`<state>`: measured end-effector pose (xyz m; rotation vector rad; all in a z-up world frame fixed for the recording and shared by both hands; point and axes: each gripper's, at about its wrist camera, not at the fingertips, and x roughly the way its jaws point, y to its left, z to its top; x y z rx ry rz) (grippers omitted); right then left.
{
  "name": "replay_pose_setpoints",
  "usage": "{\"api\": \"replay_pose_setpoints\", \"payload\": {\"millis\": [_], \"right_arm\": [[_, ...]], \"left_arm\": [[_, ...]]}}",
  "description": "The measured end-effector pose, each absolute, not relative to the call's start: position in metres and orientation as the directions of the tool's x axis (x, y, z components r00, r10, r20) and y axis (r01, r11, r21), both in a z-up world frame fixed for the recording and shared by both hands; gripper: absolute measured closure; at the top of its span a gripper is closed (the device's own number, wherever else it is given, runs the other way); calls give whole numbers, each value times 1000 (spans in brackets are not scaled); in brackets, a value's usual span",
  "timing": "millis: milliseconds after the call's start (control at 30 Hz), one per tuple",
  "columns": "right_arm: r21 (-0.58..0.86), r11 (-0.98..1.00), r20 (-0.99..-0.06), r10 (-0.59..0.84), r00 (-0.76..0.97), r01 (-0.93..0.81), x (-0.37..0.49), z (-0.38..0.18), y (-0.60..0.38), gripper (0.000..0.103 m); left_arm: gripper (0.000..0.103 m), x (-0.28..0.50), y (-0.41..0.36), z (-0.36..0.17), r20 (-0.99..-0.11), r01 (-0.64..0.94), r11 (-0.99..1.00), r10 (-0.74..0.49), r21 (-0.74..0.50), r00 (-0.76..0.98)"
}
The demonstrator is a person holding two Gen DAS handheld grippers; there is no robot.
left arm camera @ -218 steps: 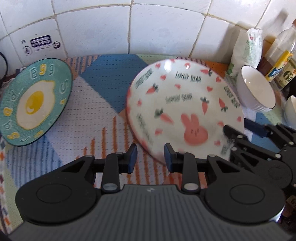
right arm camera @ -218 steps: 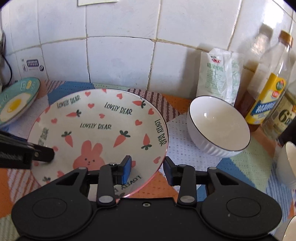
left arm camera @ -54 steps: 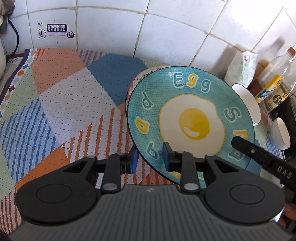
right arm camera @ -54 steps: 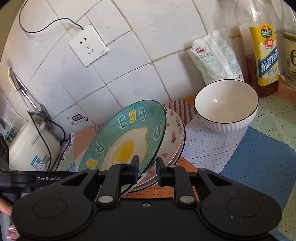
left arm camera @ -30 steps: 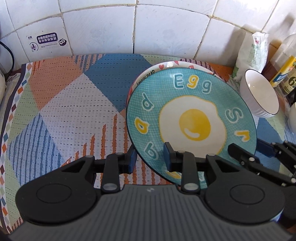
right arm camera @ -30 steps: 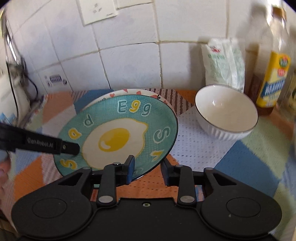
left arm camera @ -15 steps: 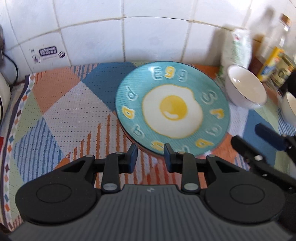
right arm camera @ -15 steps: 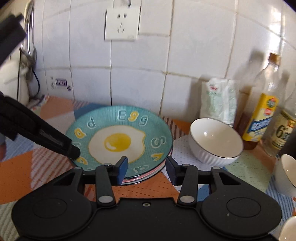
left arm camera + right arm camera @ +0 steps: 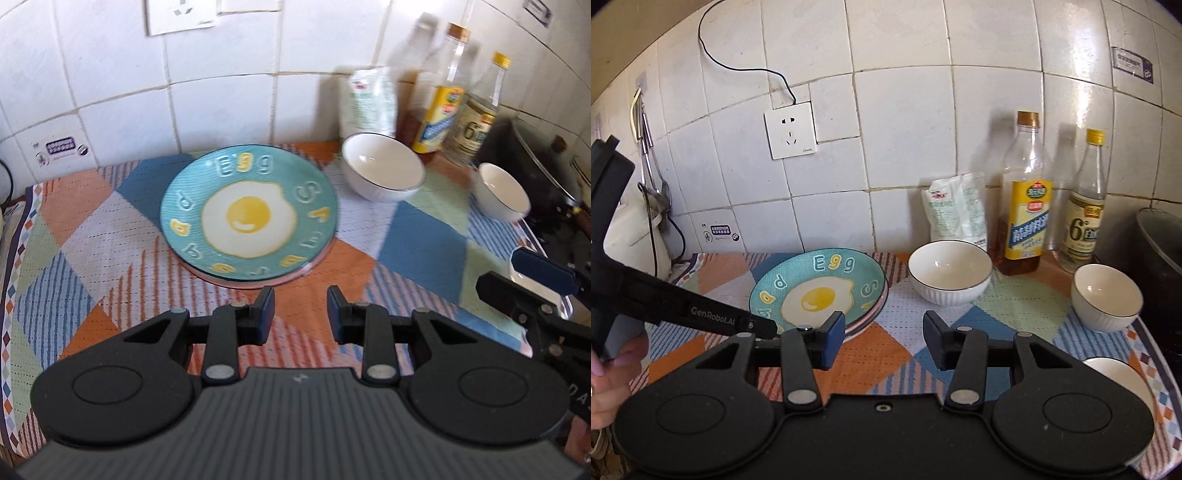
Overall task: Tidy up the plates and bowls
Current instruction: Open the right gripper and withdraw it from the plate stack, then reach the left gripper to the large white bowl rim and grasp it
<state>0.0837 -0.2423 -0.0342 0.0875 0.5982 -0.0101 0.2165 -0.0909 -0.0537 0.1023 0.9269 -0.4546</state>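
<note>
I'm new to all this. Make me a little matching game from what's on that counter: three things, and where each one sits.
Things:
1. egg plate
2. large white bowl
3. small white bowl

Places:
A. nearest the dark pot at the right
B. stacked on a pink-rimmed plate
C. in front of the white bag

Pairs: 1-B, 2-C, 3-A

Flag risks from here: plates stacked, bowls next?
1. The teal egg-print plate sits off-centre on the pink-rimmed plate beneath; a nudge might slide it.
2. The large white ribbed bowl stands close to the yellow-labelled oil bottle; reaching in could tip the bottle.
3. The small white bowl sits near the patterned mat's edge; it could be knocked off.
</note>
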Motion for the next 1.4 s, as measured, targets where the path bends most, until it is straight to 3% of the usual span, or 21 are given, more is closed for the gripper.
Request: {"api": "replay_pose_setpoints", "payload": {"millis": [167, 500, 567, 600, 633, 933, 1100, 1400], "right_arm": [[46, 998, -552, -17, 834, 51, 54, -25, -251, 47], [44, 988, -533, -99, 841, 145, 10, -33, -281, 31], [66, 987, -507, -95, 857, 149, 2, -36, -289, 22], [76, 986, -498, -94, 862, 151, -1, -38, -292, 10], [81, 985, -494, -96, 864, 155, -5, -41, -296, 7], [65, 959, -566, -193, 802, 277, -17, -87, -329, 7], [43, 946, -618, -227, 752, 321, -12, -116, -345, 7], [56, 943, -622, -224, 750, 328, 9, -143, -360, 7]], "left_arm": [[71, 199, -108, -51, -796, 473, 874, -365, -113, 482], [64, 176, -144, -62, -782, 541, 825, -442, -162, 440], [60, 171, -152, -65, -768, 571, 800, -479, -183, 425], [59, 169, -157, -66, -763, 585, 792, -485, -175, 428], [56, 166, -163, -66, -759, 599, 783, -490, -166, 430], [42, 162, -212, -80, -747, 656, 726, -550, -207, 373], [40, 172, -240, -95, -764, 670, 702, -564, -243, 313], [43, 170, -274, -98, -757, 680, 688, -579, -253, 304]]}}
